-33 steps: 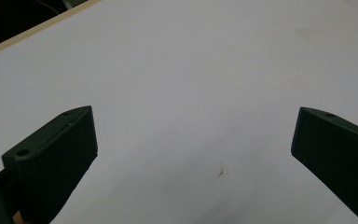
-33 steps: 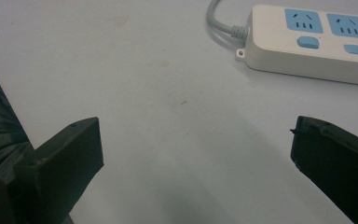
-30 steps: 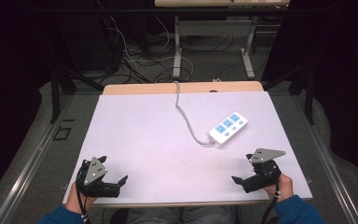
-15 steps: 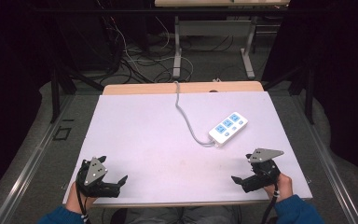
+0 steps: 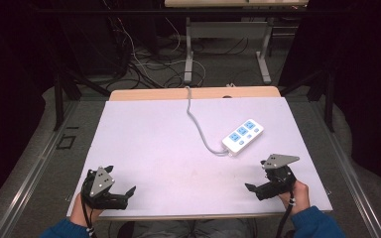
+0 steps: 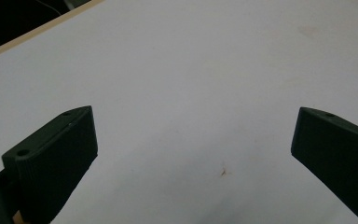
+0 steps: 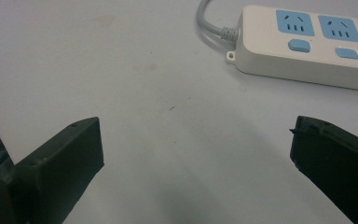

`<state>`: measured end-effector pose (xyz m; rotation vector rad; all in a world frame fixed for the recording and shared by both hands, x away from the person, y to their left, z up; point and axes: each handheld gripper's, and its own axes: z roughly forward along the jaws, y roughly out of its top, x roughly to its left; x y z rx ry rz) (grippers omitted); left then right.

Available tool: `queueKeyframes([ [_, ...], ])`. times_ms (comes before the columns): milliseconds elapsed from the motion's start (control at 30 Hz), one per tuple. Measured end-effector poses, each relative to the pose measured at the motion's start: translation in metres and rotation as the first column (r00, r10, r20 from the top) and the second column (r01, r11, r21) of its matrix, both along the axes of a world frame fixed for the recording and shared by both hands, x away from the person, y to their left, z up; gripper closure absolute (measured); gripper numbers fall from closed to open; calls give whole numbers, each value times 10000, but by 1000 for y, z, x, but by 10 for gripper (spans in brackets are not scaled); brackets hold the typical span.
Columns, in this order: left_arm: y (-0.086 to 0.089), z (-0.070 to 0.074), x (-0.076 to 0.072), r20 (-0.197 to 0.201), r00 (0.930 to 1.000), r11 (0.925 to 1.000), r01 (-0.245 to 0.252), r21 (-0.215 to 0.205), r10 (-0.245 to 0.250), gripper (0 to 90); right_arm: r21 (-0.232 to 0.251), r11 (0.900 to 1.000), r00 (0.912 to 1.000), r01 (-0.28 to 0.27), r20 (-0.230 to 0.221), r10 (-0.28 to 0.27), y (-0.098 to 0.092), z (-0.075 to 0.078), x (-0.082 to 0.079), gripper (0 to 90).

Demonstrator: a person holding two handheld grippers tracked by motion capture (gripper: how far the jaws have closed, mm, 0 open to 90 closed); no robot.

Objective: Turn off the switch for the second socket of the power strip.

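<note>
2 grippers, and next to nothing changed over the last second. Left gripper (image 5: 119, 186) parked at the near left corner of the table (image 5: 154, 139), right gripper (image 5: 255, 174) at the near right corner, same spots as 1 s and 0.5 s ago. Jaws wide apart on both, clamped on nothing, with bare tabletop between them in the left gripper view (image 6: 193, 130) and the right gripper view (image 7: 193, 135) alike.

Power strip (image 5: 243, 135) lying flat on the right half of the table, just beyond the right gripper and well apart from the left one, unmoved too. Grey cable (image 5: 198, 126) running from it toward the far edge. In the right gripper view, strip (image 7: 307, 44) up and to the right of the jaws, near but untouched, cable end nearest the middle of the view.

Reads as a waiting pose before the first reach: no contact made, no approach begun. Probably calls for the right gripper to go forward to the strip, being the nearer of the 2.
</note>
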<state>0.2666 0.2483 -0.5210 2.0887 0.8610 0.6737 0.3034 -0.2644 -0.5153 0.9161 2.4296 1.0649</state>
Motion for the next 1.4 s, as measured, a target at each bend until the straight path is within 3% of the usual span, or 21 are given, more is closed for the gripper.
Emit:
queueKeyframes([
  [167,1,0,0,34,10000,10000,-13,40,13,5,-106,9999,9999,55,-158,-56,1,1,5,19],
  [467,1,0,0,26,10000,10000,-24,44,24,5,-70,9998,9998,185,127,-184,4,2,12,18],
  [500,0,0,0,23,10000,10000,-33,37,33,5,-147,9996,9997,237,-99,-239,4,3,12,18],
  [533,0,0,0,23,10000,10000,-33,37,33,5,-130,9996,9997,240,70,-239,5,3,14,18],
  [733,0,0,1,6,10000,10000,-41,3,41,5,-222,9994,9997,261,3,-261,6,4,20,18],
  [800,0,0,1,29,10000,10000,-42,16,42,5,-156,9989,9989,438,175,-435,8,3,25,18],
  [1400,1,0,0,43,10000,10000,2,46,-2,4,-193,9976,9976,662,219,-658,11,8,45,19],
])
